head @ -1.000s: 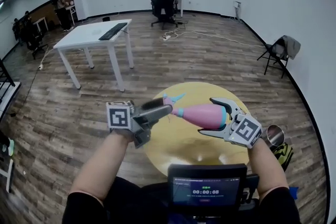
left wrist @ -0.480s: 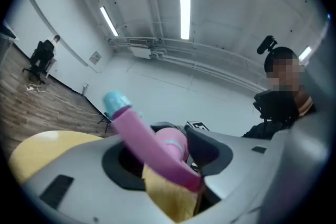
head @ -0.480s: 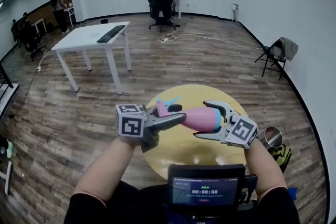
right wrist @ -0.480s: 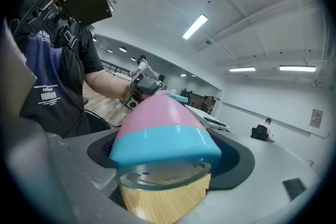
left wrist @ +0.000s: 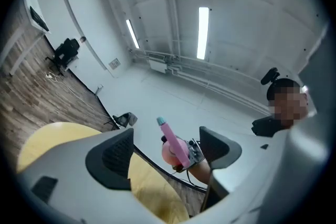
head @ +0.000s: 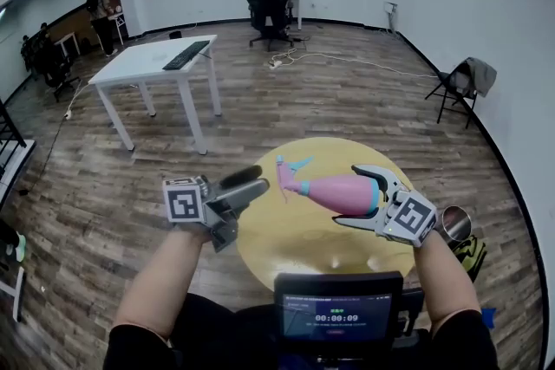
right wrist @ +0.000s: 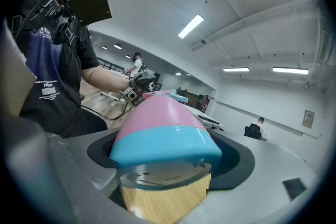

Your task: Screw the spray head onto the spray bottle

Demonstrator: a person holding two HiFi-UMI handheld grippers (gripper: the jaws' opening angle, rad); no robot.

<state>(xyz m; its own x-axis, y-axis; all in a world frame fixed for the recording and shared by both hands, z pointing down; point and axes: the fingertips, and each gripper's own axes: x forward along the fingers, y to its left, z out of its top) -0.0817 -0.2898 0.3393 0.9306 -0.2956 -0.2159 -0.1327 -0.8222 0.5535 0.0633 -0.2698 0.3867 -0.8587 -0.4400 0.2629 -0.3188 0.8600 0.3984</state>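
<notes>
Pink, with a teal band near its base, the spray bottle (head: pixel 342 192) lies almost level in the air above the round yellow counter (head: pixel 295 243). Its spray head (head: pixel 289 172) is already seated on the neck and points left. We see the right hand-held gripper (head: pixel 349 196) clamped across the bottle's wide base, with the teal band wedged between its pads. The left hand-held gripper (head: pixel 255 180) hangs just beside the spray head and clear of it. Its jaws are opening with nothing pressed between them, and its own view looks down the gap at the bottle a little way off. We judge this a re-grip in the middle of screwing: the head is on, but we cannot tell how far it is threaded. The next move likely calls for the left jaws to close on the head's collar and turn it while the right holds the bottle steady. Beyond them, a white desk (head: pixel 152 65) carries a keyboard (head: pixel 186 52).
</notes>
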